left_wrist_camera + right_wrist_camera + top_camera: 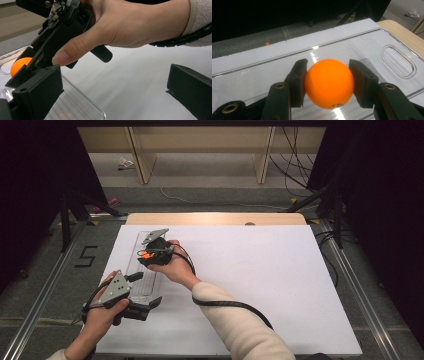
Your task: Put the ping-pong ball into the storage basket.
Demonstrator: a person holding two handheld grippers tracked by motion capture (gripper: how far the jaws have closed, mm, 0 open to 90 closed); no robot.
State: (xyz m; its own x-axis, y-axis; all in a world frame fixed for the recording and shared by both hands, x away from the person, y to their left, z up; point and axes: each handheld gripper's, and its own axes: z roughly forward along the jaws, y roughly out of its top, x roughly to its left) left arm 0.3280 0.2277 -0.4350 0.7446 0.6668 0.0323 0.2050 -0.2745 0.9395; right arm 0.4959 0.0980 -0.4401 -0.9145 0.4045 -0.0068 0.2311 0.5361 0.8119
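An orange ball (329,82) sits squeezed between the two black pads of my right gripper (328,65), just above a clear plastic tray (367,42). In the high view that right gripper (150,254) hovers over the tray's (136,265) far half with the ball (146,254) in it. My left gripper (145,291) is at the tray's near end, jaws wide apart. In the left gripper view my left gripper (112,75) has its left jaw over the tray's (75,100) near corner and its right jaw well off to the side, pressing on nothing. The ball (20,65) shows beyond.
The tray lies lengthwise on the left part of a white sheet (260,280) that covers the table; a wooden strip (215,218) shows at its far edge. Black stands and cables flank the table, and wooden shelving stands behind.
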